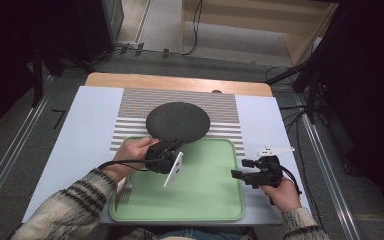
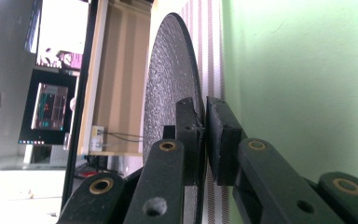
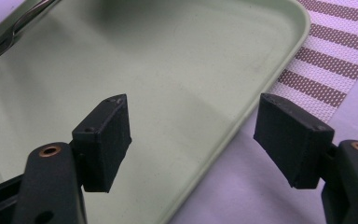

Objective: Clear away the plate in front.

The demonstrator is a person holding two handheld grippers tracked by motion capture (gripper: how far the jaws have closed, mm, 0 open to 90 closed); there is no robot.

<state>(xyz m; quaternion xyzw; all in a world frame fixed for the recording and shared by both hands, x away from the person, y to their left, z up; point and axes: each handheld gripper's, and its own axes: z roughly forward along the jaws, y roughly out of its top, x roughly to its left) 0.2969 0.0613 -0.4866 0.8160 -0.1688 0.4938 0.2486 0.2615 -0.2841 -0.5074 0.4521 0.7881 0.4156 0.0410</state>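
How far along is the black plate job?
Done: the left hand-held gripper has clamped the black plate by its rim. In hand: moving it, its near edge over the green tray. Left: resting it fully somewhere. The right hand-held gripper waits open.

Lab: floor rails (image 1: pixel 10 150), cables (image 1: pixel 196 25), monitors (image 2: pixel 49 109)

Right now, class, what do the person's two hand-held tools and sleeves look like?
Both the left claw and the right claw are black, with blocky pads and brass-coloured rivets. Each carries a white plate and trails a black cable. The knitted sleeves are cream with dark stripes.
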